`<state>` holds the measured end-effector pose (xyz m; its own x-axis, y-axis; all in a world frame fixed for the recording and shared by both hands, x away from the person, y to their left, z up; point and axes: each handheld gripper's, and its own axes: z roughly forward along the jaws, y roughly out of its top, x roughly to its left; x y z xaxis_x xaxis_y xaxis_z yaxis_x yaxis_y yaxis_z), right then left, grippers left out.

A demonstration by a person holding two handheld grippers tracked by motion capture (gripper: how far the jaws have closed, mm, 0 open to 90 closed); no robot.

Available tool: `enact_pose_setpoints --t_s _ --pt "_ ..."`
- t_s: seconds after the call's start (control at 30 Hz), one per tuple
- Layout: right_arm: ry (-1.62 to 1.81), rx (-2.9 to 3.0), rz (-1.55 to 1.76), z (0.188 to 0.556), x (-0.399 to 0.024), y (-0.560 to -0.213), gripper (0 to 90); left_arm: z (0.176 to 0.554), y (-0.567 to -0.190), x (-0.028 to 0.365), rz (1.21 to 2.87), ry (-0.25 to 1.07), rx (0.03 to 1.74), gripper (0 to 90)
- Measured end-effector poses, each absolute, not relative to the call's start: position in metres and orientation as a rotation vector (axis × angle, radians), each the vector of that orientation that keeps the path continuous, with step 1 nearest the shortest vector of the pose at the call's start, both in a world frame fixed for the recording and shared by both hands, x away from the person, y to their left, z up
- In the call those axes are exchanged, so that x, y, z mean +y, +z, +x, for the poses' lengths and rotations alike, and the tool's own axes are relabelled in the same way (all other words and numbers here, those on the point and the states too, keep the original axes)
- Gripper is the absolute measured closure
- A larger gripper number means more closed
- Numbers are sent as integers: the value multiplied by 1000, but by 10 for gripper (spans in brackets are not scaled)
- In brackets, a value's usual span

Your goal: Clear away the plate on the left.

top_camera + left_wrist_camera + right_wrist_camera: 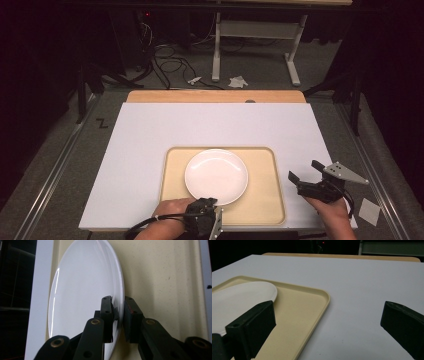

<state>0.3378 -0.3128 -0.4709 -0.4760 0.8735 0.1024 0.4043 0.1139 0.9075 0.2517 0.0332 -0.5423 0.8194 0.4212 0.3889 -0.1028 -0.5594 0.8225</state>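
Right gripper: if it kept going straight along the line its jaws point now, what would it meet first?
Probably nothing. The right gripper, jaws wide apart, points up the bare white table, with the tray and plate off to its left. If it angles downward, it would meet the tabletop first; depth is unclear.

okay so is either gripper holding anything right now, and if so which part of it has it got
The left gripper has the white plate by its near rim, one jaw on each face; whether the pads press cannot be told. The right gripper holds nothing, jaws wide apart.
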Motion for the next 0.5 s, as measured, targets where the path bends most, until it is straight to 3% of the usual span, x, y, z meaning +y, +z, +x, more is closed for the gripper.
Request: enact_pose_setpoints --t_s 0.5 --pt "1335 1936 1241 338 -313 -472 5 249 -542 33 2065 665 247 723"
